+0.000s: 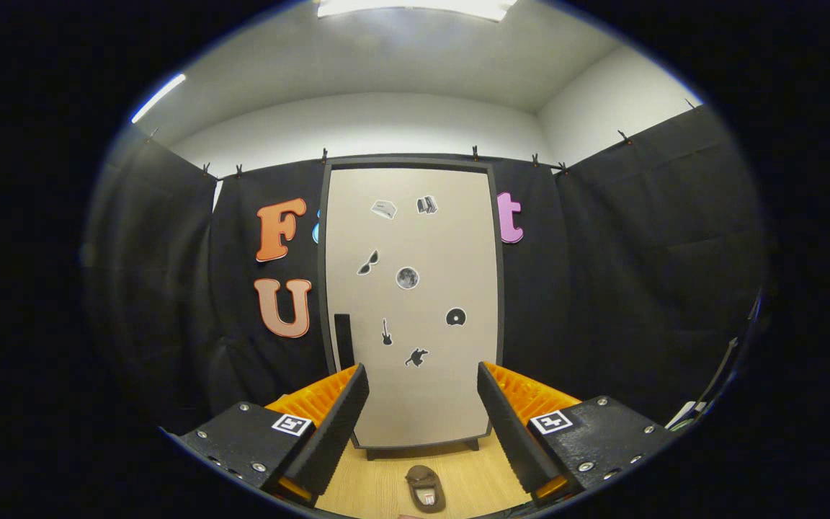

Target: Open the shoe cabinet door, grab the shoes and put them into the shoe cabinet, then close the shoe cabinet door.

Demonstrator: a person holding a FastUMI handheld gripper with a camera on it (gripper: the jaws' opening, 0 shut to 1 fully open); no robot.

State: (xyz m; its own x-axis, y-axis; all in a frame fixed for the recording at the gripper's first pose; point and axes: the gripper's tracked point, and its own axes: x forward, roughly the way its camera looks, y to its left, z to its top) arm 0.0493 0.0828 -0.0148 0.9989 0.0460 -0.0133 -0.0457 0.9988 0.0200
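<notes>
Here's the shoe cabinet (411, 303), standing upright against the black cloth wall, its beige door (429, 245) flat shut inside a dark frame. Small stickers dot the door, a guitar and a disc among them, and a slim dark vertical handle (344, 340) sits low on its left side. Two short dark feet show under the bottom edge, resting on the wooden floor (472, 476).

Down on that floor lies a single brown shoe (425, 488), toe pointing toward the cabinet, a light insole showing through its opening. It sits just in front of the cabinet's base, apart from it.

The gripper (422, 425) is level and aimed squarely at the door, fingers spread wide with nothing between them; the shoe lies below and between the two fingers, untouched. The left finger (332, 425) lines up just under the handle.

A clear strip of wooden floor runs from shoe to cabinet foot. Dark cloth walls close in on both sides, with white wall and ceiling lights above them.
</notes>
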